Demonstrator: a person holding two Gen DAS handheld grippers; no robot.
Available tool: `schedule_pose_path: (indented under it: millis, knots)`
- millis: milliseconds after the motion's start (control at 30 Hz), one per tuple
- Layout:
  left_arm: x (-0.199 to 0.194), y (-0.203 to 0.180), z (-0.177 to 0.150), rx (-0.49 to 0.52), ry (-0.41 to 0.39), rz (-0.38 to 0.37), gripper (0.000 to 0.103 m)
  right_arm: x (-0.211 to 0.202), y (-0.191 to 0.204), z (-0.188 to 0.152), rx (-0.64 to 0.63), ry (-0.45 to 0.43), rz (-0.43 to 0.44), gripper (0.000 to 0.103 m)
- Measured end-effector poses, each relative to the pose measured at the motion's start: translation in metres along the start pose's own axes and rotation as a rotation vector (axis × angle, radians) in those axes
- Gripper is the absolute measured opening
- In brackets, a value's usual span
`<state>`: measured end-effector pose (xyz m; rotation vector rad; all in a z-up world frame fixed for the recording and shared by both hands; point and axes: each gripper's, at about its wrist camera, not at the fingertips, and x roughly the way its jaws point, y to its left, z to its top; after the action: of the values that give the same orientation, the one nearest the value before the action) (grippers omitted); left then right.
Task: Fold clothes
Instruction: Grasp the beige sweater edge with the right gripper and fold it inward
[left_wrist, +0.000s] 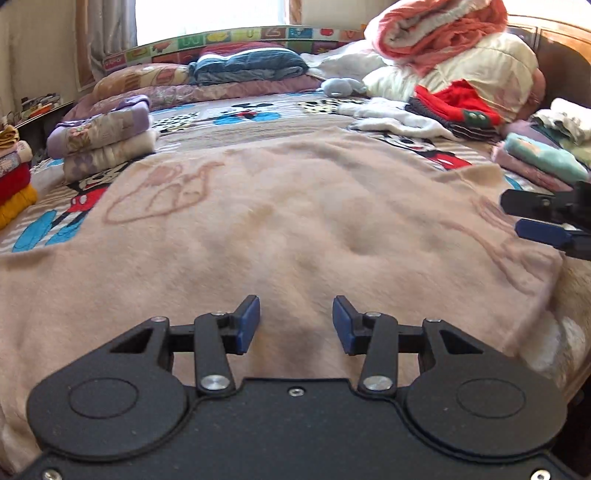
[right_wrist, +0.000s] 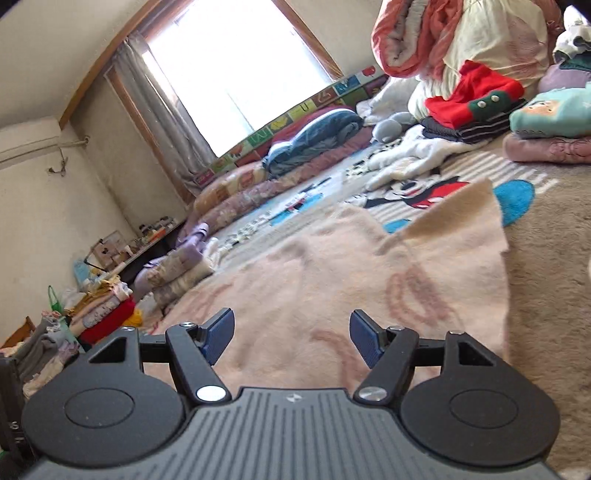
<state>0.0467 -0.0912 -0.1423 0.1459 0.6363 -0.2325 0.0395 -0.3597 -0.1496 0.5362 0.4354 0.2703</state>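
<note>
Sunlit bedroom, cartoon-print bedspread (left_wrist: 240, 114) ahead of me. On it lies the pink fleece garment (left_wrist: 295, 229) spread flat, filling everything from nine to three o'clock. My left gripper (left_wrist: 296, 325) hovers over its near part, jaws apart, nothing between them. My right gripper (right_wrist: 291, 339) also stands open and empty, the garment's raised corner (right_wrist: 476, 206) at one o'clock.
</note>
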Motion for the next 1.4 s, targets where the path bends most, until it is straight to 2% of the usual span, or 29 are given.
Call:
schedule_pose_path:
  millis: [67, 100, 200, 267, 300, 333, 400, 467, 600, 800, 1000, 1133, 1300, 1400]
  knots:
    - [-0.005, -0.021, -0.013, 0.053, -0.018, 0.008, 0.044, -0.004, -0.019, -0.009, 0.020, 0.032, -0.087, 0.064]
    - [-0.008, -0.027, -0.018, 0.068, -0.029, 0.015, 0.044, -0.008, -0.028, -0.012, 0.044, 0.033, -0.110, 0.050]
    - [-0.018, -0.042, -0.026, 0.101, -0.046, 0.025, 0.044, -0.029, -0.047, -0.013, 0.112, -0.013, -0.111, 0.047]
    - [-0.022, -0.047, -0.029, 0.119, -0.052, 0.026, 0.044, -0.039, -0.051, -0.013, 0.123, -0.036, -0.122, 0.047]
    - [-0.024, -0.048, -0.030, 0.125, -0.052, 0.021, 0.044, -0.044, -0.054, -0.013, 0.132, -0.050, -0.136, 0.050]
    - [-0.026, -0.049, -0.031, 0.129, -0.052, 0.013, 0.044, -0.050, -0.059, -0.013, 0.154, -0.069, -0.174, 0.065]
    - [-0.032, -0.049, -0.033, 0.133, -0.046, -0.013, 0.044, -0.061, -0.069, -0.013, 0.210, -0.107, -0.237, 0.066]
    - [-0.037, -0.049, -0.033, 0.125, -0.039, -0.046, 0.044, -0.068, -0.090, -0.013, 0.364, -0.134, -0.189, 0.065]
    - [-0.048, -0.047, -0.030, 0.086, -0.053, -0.083, 0.047, -0.066, -0.103, -0.018, 0.481, -0.131, -0.111, 0.067]
    - [-0.053, -0.039, -0.022, 0.001, -0.070, -0.103, 0.048, -0.042, -0.083, -0.021, 0.422, -0.049, -0.084, 0.067]
    - [-0.045, -0.027, -0.020, -0.064, -0.050, -0.096, 0.049, -0.027, -0.082, -0.017, 0.450, -0.044, -0.045, 0.067]
    - [-0.039, -0.025, -0.023, -0.056, -0.041, -0.082, 0.050, -0.014, -0.081, -0.014, 0.457, -0.036, -0.012, 0.065]
    - [-0.034, -0.024, -0.020, -0.062, -0.024, -0.114, 0.050, 0.001, -0.072, -0.011, 0.375, -0.024, -0.054, 0.061]
    - [-0.029, -0.025, -0.014, -0.066, -0.010, -0.136, 0.051, 0.004, -0.073, -0.010, 0.362, -0.037, -0.076, 0.053]
